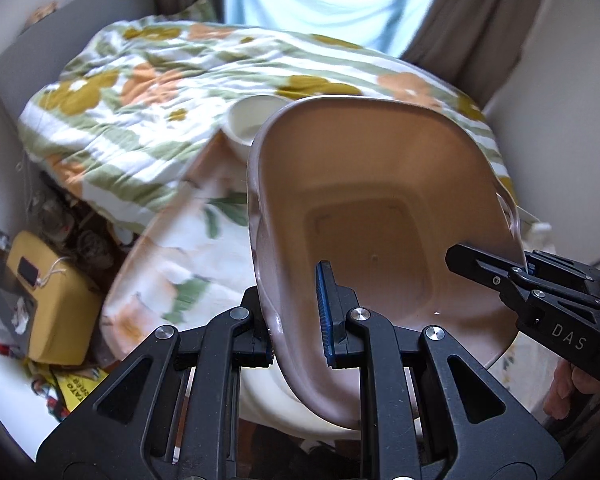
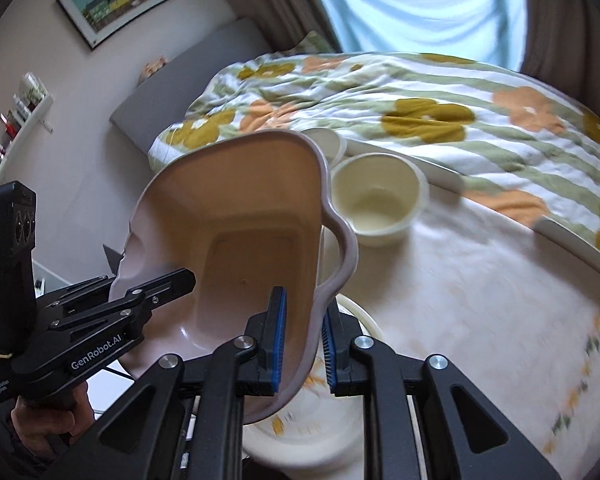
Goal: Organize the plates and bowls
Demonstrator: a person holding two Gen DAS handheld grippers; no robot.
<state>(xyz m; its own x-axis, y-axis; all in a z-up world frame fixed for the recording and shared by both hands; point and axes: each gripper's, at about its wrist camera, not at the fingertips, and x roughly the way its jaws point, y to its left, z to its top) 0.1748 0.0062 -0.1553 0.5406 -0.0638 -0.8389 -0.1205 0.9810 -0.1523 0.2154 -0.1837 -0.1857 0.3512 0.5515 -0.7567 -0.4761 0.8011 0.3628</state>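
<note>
A pinkish-beige plastic basin [image 1: 380,200] [image 2: 240,208] hangs tilted in the air above the table, empty inside. My left gripper [image 1: 296,320] [image 2: 140,276] is shut on its left rim, one blue pad inside the wall and one outside. On the opposite rim, by the handle cut-out, my right gripper [image 2: 303,344] [image 1: 516,268] is shut. A cream bowl [image 2: 380,200] [image 1: 248,124] stands on the table beyond the basin, with a second cream bowl [image 2: 328,140] just behind it. A white plate [image 2: 312,432] [image 1: 276,400] lies under the basin.
The round table [image 2: 480,300] wears a pale floral cloth. A bed with a flowered quilt [image 2: 420,100] [image 1: 140,100] runs right behind it, below a curtained window. A yellow box [image 1: 52,292] and clutter lie on the floor at the left. A person's hand [image 2: 52,420] grips the left tool.
</note>
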